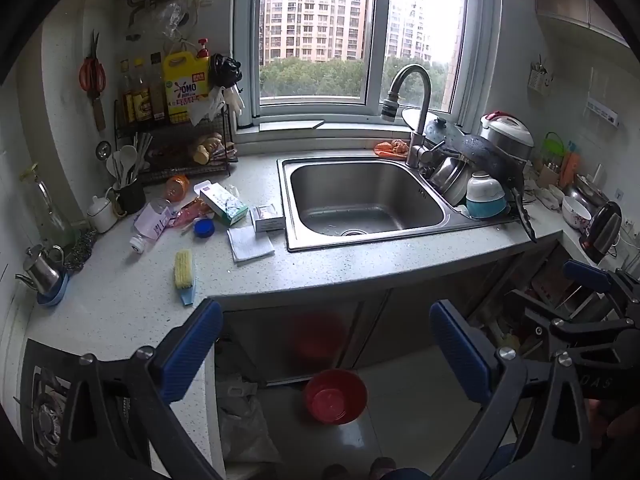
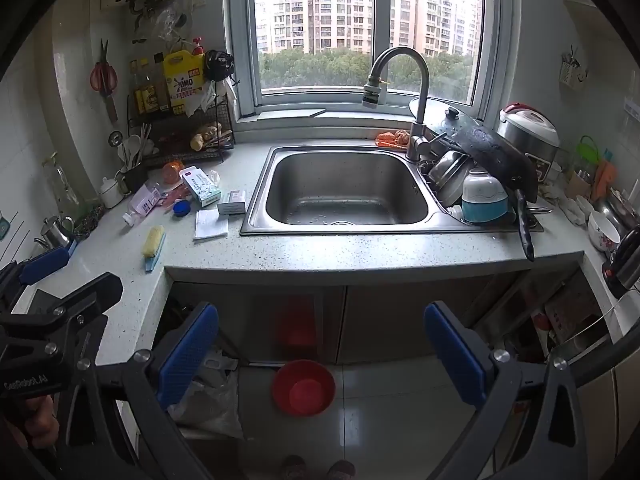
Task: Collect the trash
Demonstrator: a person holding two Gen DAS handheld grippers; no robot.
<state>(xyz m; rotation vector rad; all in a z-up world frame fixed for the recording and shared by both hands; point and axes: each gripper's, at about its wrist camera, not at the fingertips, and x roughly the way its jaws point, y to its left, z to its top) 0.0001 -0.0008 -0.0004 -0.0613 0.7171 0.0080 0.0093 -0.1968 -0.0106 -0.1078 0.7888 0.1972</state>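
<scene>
We see daylight from the window (image 1: 320, 32) blown out, cabinets (image 2: 360, 312) below dim, edges bent and vignetted.

Yellow detergent jug (image 1: 185, 87), far left on the wire rack: "OMO" in red on a starburst label; a small red tag beside it is too small to read.
Left gripper (image 2: 38, 265) body, near left in the right wrist view: white lettering, mirrored, reads about "GenRobot.AI".
Right gripper (image 1: 588, 276) body, near right in the left wrist view: pale letters, only "DAS" legible, rest cut off.
White-and-green carton (image 1: 223, 203) on the counter left of the sink: purple label with print too small to read.
Small grey box (image 1: 269, 219) beside the sink: print unreadable.
</scene>
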